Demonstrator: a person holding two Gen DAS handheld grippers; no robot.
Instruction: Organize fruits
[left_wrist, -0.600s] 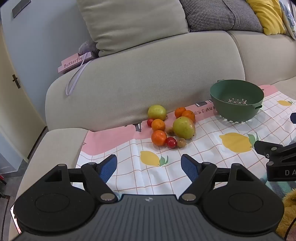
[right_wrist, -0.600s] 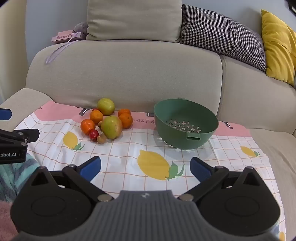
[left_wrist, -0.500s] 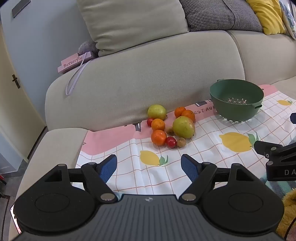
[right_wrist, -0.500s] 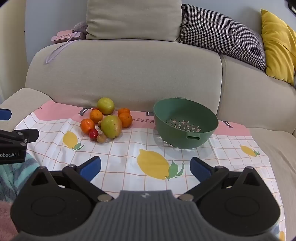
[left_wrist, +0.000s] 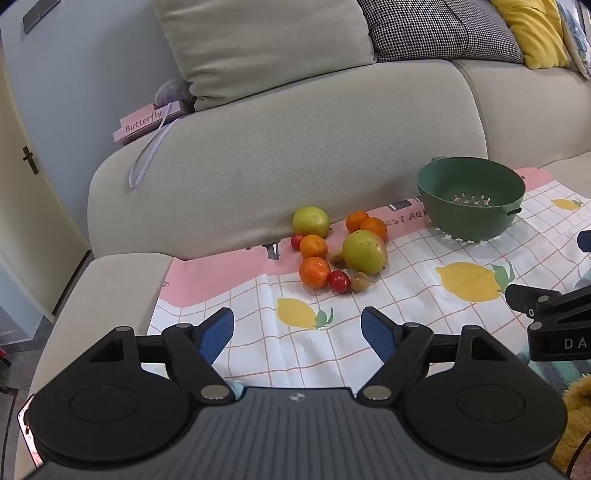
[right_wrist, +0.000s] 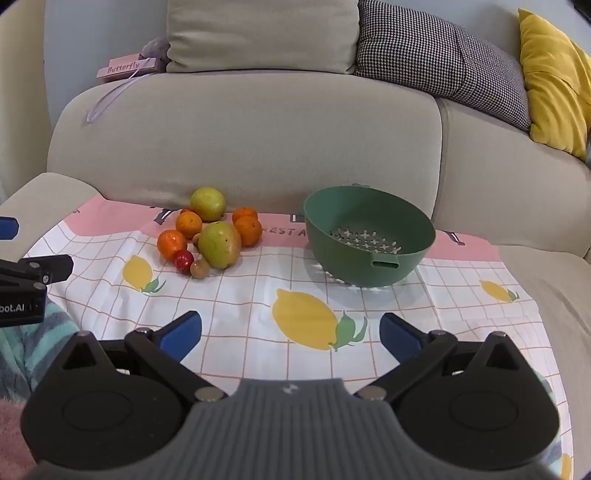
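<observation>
A pile of fruit (left_wrist: 338, 249) lies on a lemon-print cloth (left_wrist: 406, 325) on the sofa seat: two yellow-green pears, several oranges, two small red fruits and small brown ones. The pile also shows in the right wrist view (right_wrist: 210, 236). An empty green colander bowl (right_wrist: 369, 236) stands to the right of the pile, also in the left wrist view (left_wrist: 471, 197). My left gripper (left_wrist: 297, 334) is open and empty, well short of the fruit. My right gripper (right_wrist: 290, 334) is open and empty, short of the bowl.
The beige sofa backrest (right_wrist: 258, 140) rises right behind the fruit and bowl. Cushions sit on top: beige, checked (right_wrist: 439, 62) and yellow (right_wrist: 554, 81). A pink "Butterfly" book (left_wrist: 146, 122) lies on the backrest. The sofa arm (left_wrist: 99, 291) is at the left.
Both views have shifted very slightly; the fruit and bowl sit a touch nearer. Both grippers stay open and empty.
</observation>
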